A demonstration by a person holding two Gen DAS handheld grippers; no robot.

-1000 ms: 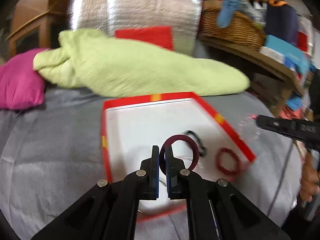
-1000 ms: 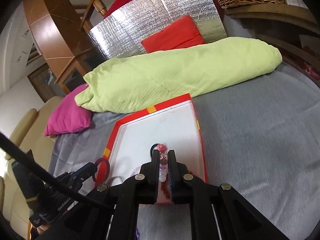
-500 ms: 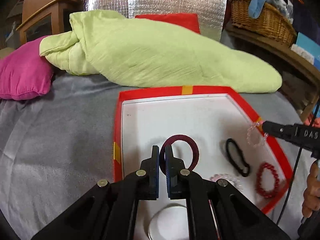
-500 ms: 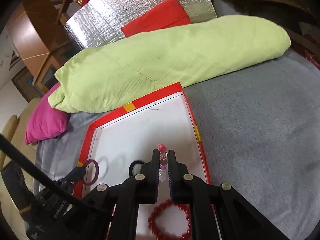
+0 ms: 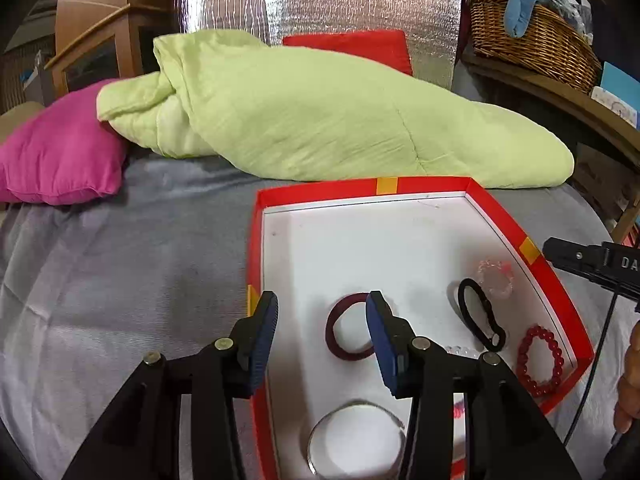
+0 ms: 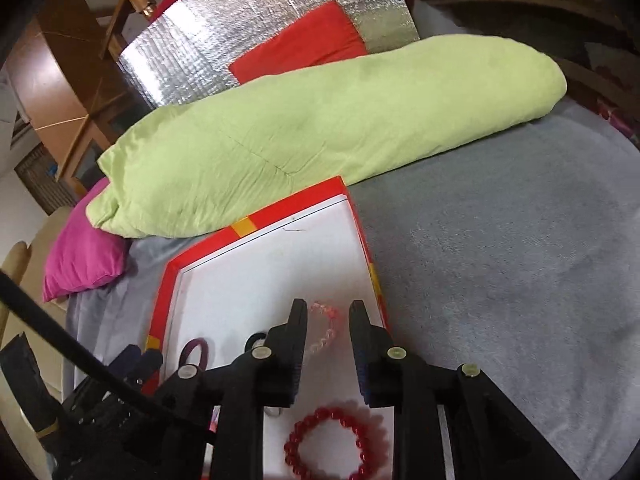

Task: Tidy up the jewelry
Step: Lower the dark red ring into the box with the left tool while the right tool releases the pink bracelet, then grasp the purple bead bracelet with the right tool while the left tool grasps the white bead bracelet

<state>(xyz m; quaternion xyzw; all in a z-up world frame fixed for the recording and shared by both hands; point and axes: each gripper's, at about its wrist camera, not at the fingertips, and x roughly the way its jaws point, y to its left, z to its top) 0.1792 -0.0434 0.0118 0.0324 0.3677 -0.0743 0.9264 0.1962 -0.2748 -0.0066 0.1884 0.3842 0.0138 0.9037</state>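
While both your grippers hung spread and empty over the red-rimmed tray (image 5: 538,276), the maroon ring (image 5: 347,327) lay flat just ahead of your left gripper (image 5: 322,322), by the tray's left edge. The pale pink bead bracelet (image 6: 325,330) lay between your right gripper's (image 6: 328,336) fingers, near the right edge. Each piece sat nearest its own gripper.

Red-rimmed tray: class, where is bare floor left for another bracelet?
Free: the far half of the tray, beyond the maroon ring and the clear pink bracelet. Crowded: the near right, with the black hair tie and red bead bracelet.
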